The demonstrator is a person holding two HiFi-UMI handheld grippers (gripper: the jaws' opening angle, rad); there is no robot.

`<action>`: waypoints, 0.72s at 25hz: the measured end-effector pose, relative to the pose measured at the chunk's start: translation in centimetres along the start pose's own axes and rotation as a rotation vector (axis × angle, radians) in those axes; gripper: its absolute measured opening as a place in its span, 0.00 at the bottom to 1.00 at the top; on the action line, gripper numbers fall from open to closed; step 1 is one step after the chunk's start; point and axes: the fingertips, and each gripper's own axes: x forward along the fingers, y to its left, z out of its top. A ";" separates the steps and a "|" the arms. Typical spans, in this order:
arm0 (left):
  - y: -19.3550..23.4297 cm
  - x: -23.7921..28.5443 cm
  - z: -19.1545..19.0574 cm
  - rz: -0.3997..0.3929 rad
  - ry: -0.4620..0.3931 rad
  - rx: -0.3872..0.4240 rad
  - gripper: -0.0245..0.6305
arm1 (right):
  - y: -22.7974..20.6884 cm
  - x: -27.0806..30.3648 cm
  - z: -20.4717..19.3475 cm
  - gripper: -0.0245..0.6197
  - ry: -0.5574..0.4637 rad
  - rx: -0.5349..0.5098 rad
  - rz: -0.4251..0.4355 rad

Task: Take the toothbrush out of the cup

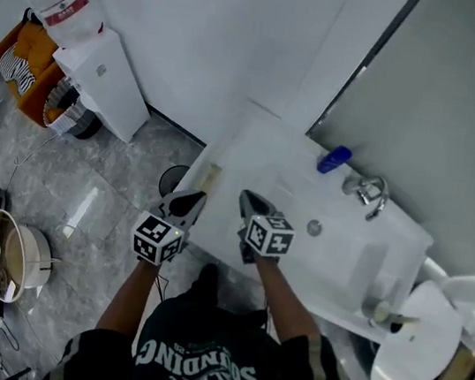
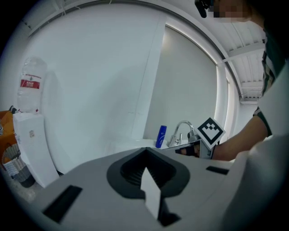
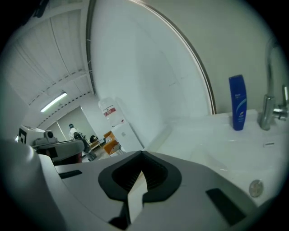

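Both grippers hang above the near left part of the white basin surface (image 1: 252,156), away from the work, so I judge that neither has started on the task. The left gripper (image 1: 192,201) has its fingers pressed together on nothing. The right gripper (image 1: 250,201) likewise has its fingers closed and empty. One small pale cup (image 1: 377,310) stands at the near right corner, well apart, with what seems to be one thin pale toothbrush (image 1: 405,319) sticking out. One blue plastic bottle (image 1: 333,159) stands beside one chrome tap (image 1: 369,195) at the far edge.

left tool (image 1: 191,199) and right tool (image 1: 251,200) side by side, jaws together, nothing held
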 end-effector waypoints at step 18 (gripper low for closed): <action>-18.7 7.4 2.5 -0.250 -0.016 0.084 0.04 | -7.9 -22.0 3.0 0.04 -0.268 -0.134 -0.197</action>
